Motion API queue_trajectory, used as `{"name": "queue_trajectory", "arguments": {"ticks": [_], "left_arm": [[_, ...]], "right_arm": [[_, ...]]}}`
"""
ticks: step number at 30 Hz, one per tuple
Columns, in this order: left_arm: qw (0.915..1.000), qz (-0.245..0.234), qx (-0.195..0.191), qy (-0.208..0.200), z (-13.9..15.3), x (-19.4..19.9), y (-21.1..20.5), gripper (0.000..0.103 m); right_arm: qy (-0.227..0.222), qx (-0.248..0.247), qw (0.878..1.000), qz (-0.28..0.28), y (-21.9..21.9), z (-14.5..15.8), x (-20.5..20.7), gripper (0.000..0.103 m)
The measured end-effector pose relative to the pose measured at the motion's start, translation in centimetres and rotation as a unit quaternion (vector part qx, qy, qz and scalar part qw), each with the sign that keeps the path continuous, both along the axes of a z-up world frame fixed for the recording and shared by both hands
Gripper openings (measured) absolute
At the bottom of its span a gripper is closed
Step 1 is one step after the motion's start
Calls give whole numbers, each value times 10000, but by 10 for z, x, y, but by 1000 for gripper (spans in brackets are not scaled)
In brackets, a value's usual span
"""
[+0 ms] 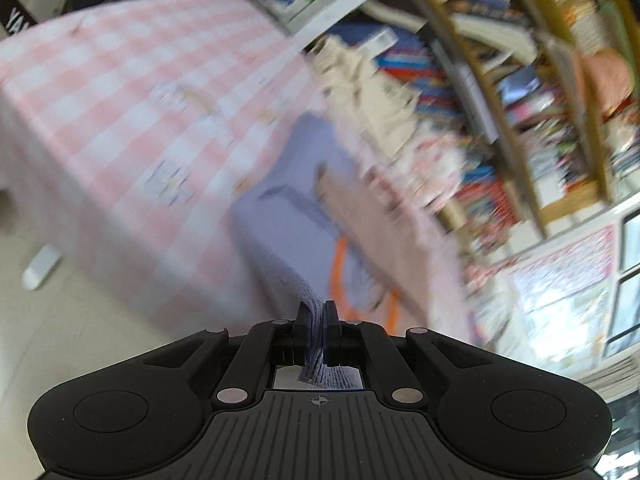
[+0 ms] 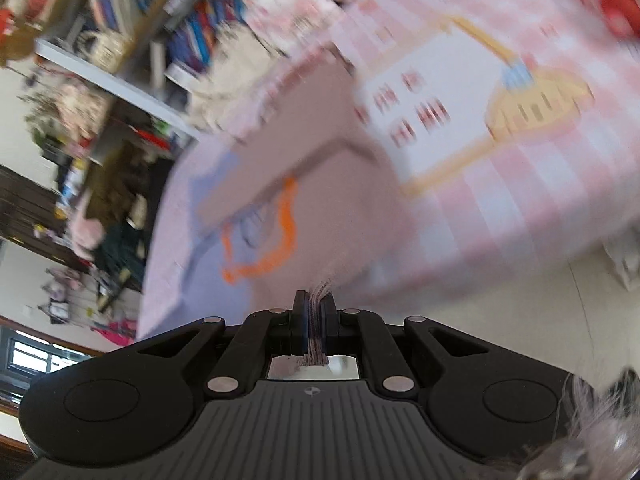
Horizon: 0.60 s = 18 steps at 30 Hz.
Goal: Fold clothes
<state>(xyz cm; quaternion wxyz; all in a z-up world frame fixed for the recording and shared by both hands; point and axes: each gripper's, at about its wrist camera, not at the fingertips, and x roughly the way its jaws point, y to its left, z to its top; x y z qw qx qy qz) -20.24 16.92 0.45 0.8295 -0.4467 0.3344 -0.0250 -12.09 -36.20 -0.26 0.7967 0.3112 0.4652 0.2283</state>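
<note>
Left wrist view: the left gripper [image 1: 318,320] pinches a lavender garment's [image 1: 296,200] ribbed hem; right gripper [image 2: 316,312] pinches its mauve edge, cloth stretched between them over the pink-checked worktop [image 1: 120,92], probably raised so it can fold over; background bookshelves [image 1: 540,100] blur.

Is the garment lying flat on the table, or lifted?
Partly lifted. Both the left gripper and the right gripper are shut on edges of the garment, which stretches up from the table.
</note>
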Motion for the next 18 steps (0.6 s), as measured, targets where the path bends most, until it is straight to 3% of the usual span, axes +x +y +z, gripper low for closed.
{"name": "queue_trajectory", "arguments": {"ticks": [7, 18], "left_arm": [[9957, 391, -499, -670, 16, 58, 10, 3], [9969, 210, -526, -537, -6, 172, 24, 3]], "right_arm": [[-451, 481, 9965, -521, 4, 26, 64, 6], [-424, 439, 9918, -1126, 34, 26, 163, 6]]}}
